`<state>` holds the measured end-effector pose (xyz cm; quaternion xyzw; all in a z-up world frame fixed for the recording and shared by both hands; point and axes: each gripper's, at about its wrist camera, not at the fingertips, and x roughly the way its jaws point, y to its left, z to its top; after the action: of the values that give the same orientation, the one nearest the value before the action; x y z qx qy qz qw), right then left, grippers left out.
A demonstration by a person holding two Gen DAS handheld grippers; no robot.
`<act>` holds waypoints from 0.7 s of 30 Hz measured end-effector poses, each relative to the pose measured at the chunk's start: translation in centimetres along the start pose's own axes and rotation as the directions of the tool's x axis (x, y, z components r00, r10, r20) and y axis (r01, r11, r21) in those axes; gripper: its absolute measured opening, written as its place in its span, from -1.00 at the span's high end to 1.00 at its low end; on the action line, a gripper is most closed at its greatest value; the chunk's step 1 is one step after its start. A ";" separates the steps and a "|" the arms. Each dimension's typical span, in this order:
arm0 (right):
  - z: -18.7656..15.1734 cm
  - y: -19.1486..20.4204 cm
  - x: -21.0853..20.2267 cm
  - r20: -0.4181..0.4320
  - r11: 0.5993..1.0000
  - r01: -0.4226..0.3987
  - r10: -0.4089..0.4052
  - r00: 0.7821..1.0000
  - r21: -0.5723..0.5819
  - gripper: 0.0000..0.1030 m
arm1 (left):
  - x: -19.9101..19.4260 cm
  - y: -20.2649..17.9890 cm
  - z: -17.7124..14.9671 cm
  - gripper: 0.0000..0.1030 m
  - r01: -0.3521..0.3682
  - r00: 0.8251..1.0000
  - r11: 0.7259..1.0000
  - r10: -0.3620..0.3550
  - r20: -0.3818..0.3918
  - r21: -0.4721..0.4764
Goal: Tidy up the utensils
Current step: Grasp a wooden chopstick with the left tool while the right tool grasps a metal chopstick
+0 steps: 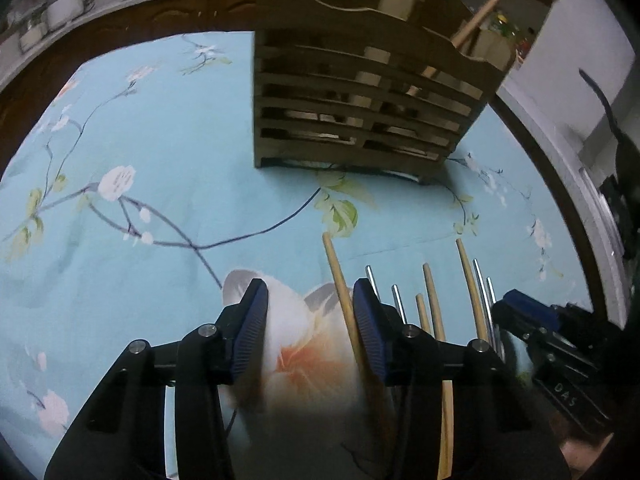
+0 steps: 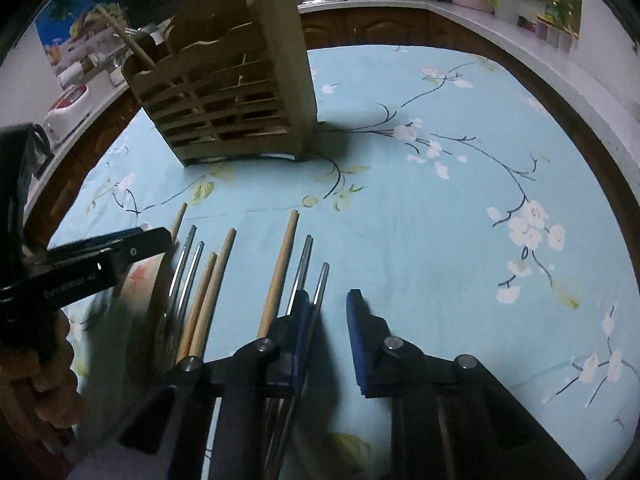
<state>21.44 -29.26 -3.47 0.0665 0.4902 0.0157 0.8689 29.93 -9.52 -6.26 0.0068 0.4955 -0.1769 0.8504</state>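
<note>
A row of wooden and metal chopsticks lies on the blue floral tablecloth [image 1: 160, 140]. My left gripper [image 1: 309, 292] stands open around one wooden chopstick [image 1: 338, 276], which lies close against the right pad; the left pad is well clear of it. My right gripper [image 2: 328, 300] is open too, with a metal chopstick [image 2: 321, 286] between its pads, beside the left one. The slatted wooden utensil holder [image 1: 360, 100] [image 2: 224, 100] stands upright farther back, with one wooden stick [image 1: 492, 4] leaning in it. Each gripper shows in the other's view, the right gripper [image 1: 532, 320] and the left gripper [image 2: 120, 248].
More chopsticks lie between the two grippers: wooden ones [image 2: 222, 272] and metal ones [image 2: 186, 256]. A person's hand [image 2: 48, 392] holds the left tool. Brown cabinets and a counter with jars [image 1: 60, 4] and a white appliance [image 2: 68, 108] ring the table.
</note>
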 end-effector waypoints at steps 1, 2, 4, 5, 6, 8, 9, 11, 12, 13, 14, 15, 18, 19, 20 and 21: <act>0.0 0.0 0.0 -0.001 1.000 -0.001 0.001 1.000 -0.009 0.65 | 0.0 -0.3 0.0 0.24 -0.008 1.000 1.000 0.008 -0.002 0.025; -0.1 -0.1 0.0 -0.002 1.000 -0.002 0.002 1.000 -0.012 0.68 | 0.0 -0.5 -0.1 0.29 -0.007 1.000 0.999 0.007 -0.003 0.045; -0.2 -0.5 -0.1 -0.007 1.000 -0.011 0.011 1.000 -0.014 0.73 | -0.2 -0.9 -0.4 0.47 0.010 1.000 0.996 -0.009 -0.010 0.086; -0.2 -0.6 -0.2 -0.010 1.000 -0.014 0.013 1.000 -0.014 0.74 | -0.3 -1.1 -0.7 0.48 0.013 1.000 0.994 -0.011 -0.013 0.107; -0.1 -0.6 -0.2 -0.012 1.000 -0.016 0.016 1.000 -0.014 0.74 | -0.4 -1.5 -0.9 0.49 0.013 1.000 0.990 -0.011 -0.019 0.139; 0.1 -0.7 -0.1 -0.016 1.000 -0.021 0.020 1.000 -0.014 0.74 | -0.5 -2.2 -1.2 0.49 0.009 0.999 0.982 -0.003 -0.034 0.189; 0.2 -0.6 0.1 -0.016 1.000 -0.020 0.020 1.000 -0.012 0.74 | -0.4 -2.3 -1.1 0.49 0.005 0.999 0.981 0.002 -0.038 0.194; 0.5 -0.5 0.2 -0.014 1.000 -0.015 0.014 1.000 -0.016 0.72 | -0.2 -2.4 -0.5 0.49 0.008 0.999 0.982 0.001 -0.049 0.189; 0.6 -0.2 0.4 -0.013 1.000 -0.008 0.008 1.000 -0.025 0.72 | -0.1 -2.4 -0.3 0.49 0.009 0.999 0.983 0.000 -0.049 0.186; 0.7 0.0 0.5 -0.011 0.999 0.000 0.000 1.000 -0.035 0.71 | 0.1 -2.6 -0.1 0.53 0.006 0.999 0.982 0.002 -0.043 0.188; 0.8 0.2 0.6 -0.009 0.999 0.002 -0.003 1.000 -0.039 0.71 | 0.2 -3.0 -0.1 0.55 -0.011 0.999 0.980 0.017 -0.032 0.201; 0.8 0.3 0.7 -0.006 0.999 0.002 -0.002 1.000 -0.042 0.71 | 0.2 -3.4 -0.2 0.61 -0.024 0.999 0.977 0.030 -0.022 0.213; 0.8 0.2 0.7 0.009 0.999 0.003 -0.002 1.000 -0.046 0.82 | 0.4 -4.1 -0.7 0.79 -0.050 0.999 0.970 0.050 0.006 0.240; 0.7 0.1 0.6 0.011 0.999 -0.002 0.002 1.000 -0.039 0.83 | 0.3 -4.1 -0.7 0.82 -0.048 0.999 0.970 0.047 0.006 0.238; 0.7 0.0 0.5 0.012 0.999 -0.005 0.006 1.000 -0.032 0.87 | 0.2 -4.0 -0.8 0.84 -0.044 0.999 0.971 0.044 0.005 0.235; 0.7 0.0 0.3 0.010 1.000 -0.018 0.019 1.000 -0.018 0.88 | 0.1 -3.9 -0.8 0.87 -0.040 0.999 0.972 0.041 0.003 0.232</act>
<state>22.19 -29.35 -3.42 0.0634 0.4850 0.0278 0.8718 28.12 -13.03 -6.13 0.1163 0.4721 -0.2161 0.8467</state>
